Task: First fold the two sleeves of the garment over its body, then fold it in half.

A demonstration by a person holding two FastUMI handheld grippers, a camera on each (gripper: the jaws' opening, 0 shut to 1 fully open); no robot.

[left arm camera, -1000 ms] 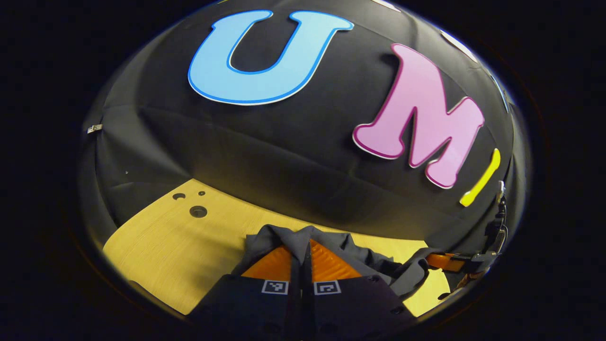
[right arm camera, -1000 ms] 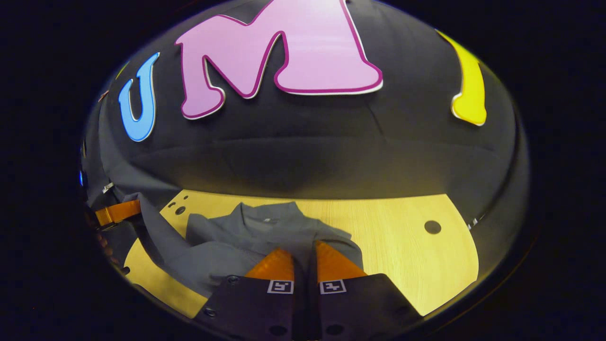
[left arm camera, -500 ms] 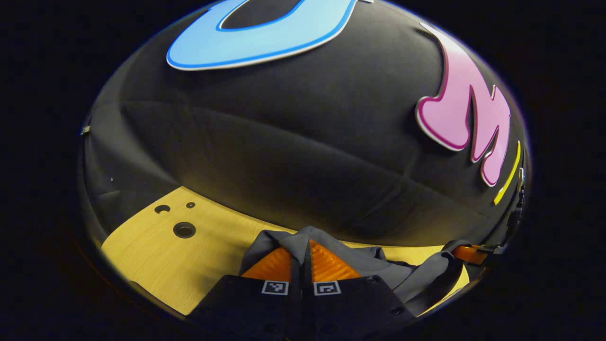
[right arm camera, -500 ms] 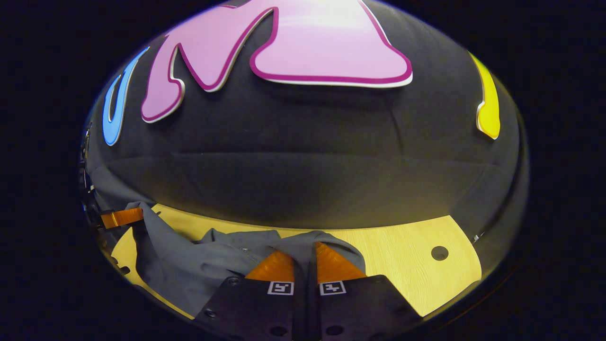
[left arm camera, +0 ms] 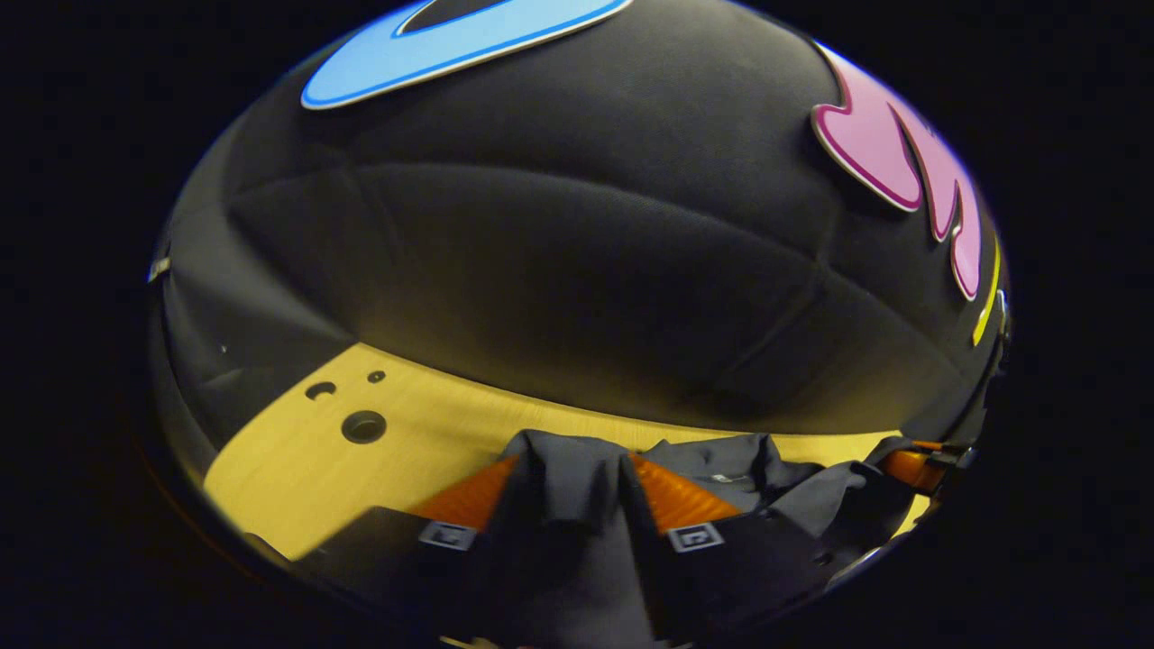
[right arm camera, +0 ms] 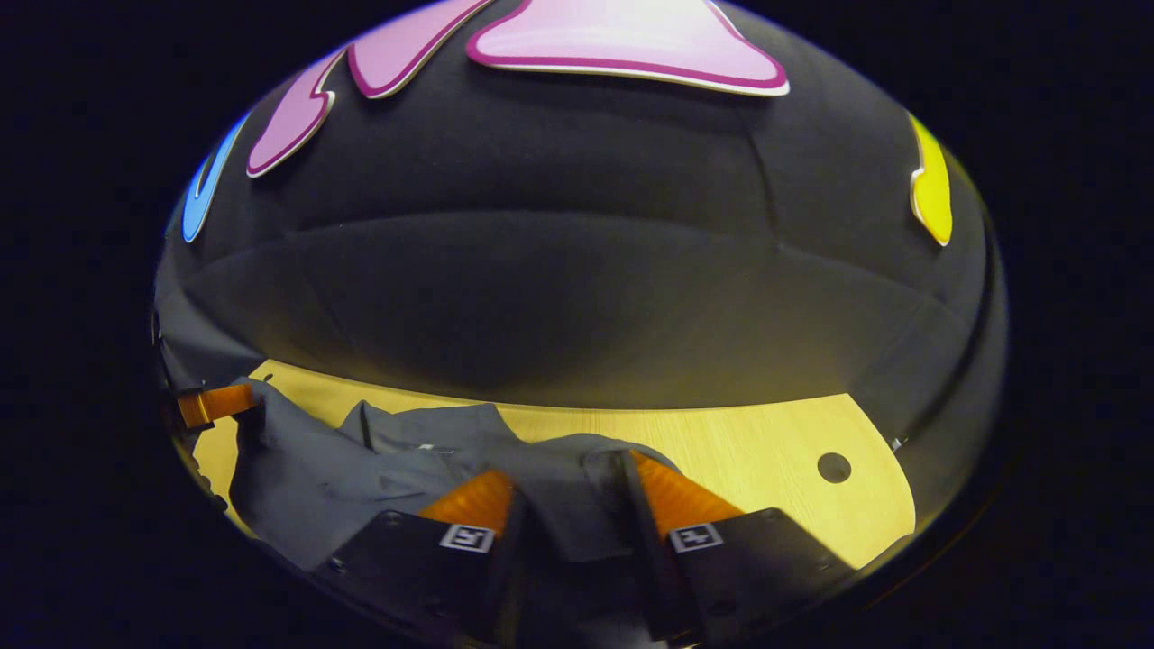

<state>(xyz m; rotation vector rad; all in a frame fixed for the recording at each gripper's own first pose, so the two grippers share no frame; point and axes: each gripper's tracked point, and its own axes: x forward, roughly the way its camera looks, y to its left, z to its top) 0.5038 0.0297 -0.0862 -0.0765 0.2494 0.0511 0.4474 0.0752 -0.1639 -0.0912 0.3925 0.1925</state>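
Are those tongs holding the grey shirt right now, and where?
No firm hold: both tongs, left and right, stand open, with the shirt edge lying loose between their fingers.

The garment [right arm camera: 397,469] is dark grey and rumpled. It lies on yellow wood across the lower left of the right gripper view, collar up.

No readable words or numbers; small square black-and-white code markers [left arm camera: 448,534] sit on the gripper fingers, perhaps tracking tags.
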